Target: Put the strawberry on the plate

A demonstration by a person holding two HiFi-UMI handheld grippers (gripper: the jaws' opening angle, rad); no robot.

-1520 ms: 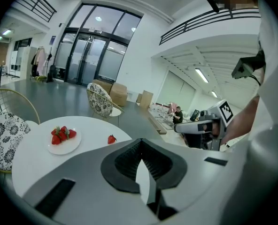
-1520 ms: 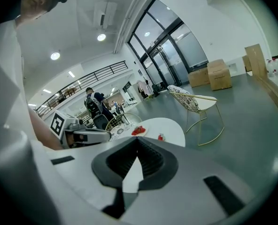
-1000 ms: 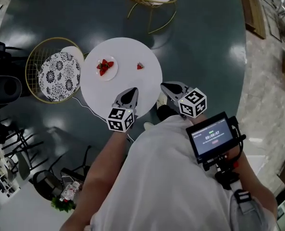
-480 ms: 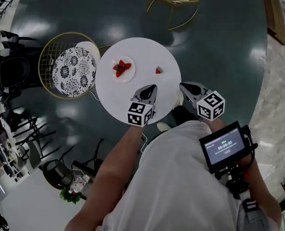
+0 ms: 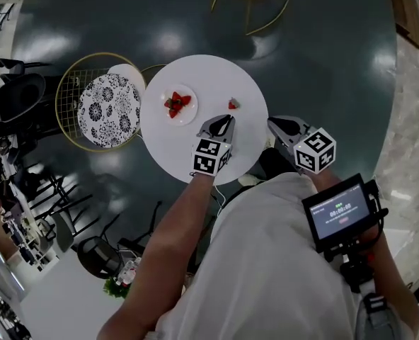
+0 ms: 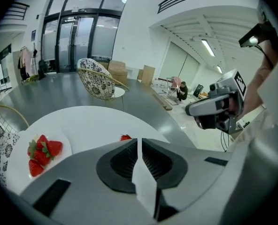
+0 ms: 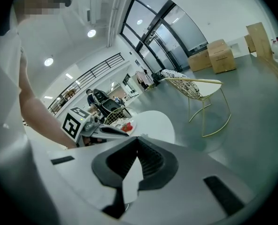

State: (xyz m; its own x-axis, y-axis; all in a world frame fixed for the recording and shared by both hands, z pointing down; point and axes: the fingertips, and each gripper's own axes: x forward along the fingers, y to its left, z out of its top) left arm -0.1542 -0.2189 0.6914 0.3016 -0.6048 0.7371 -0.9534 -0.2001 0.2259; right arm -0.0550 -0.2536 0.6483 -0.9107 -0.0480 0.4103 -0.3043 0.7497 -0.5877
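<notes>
Closing in since a second ago, the left gripper (image 5: 224, 122) has come down and forward over the table, so the gap to the small loose red strawberry (image 5: 233, 105) is much shorter than it was. That strawberry lies alone on the round white table (image 5: 170, 147), just beyond the left gripper's tips and a touch to their right in the head view. In the left gripper view it peeks over the jaw tips just left of their seam. It is too small to tell which way its long axis runs.

The left jaws are pressed together with nothing between them, so I judge they must spread before any grasp. To the strawberry's left, apart from it, sits the small white plate (image 5: 187, 116), already carrying a few red strawberries. The right gripper (image 5: 273, 122), jaws likewise together and empty, hangs off the table's right edge, farther from the fruit.
</notes>
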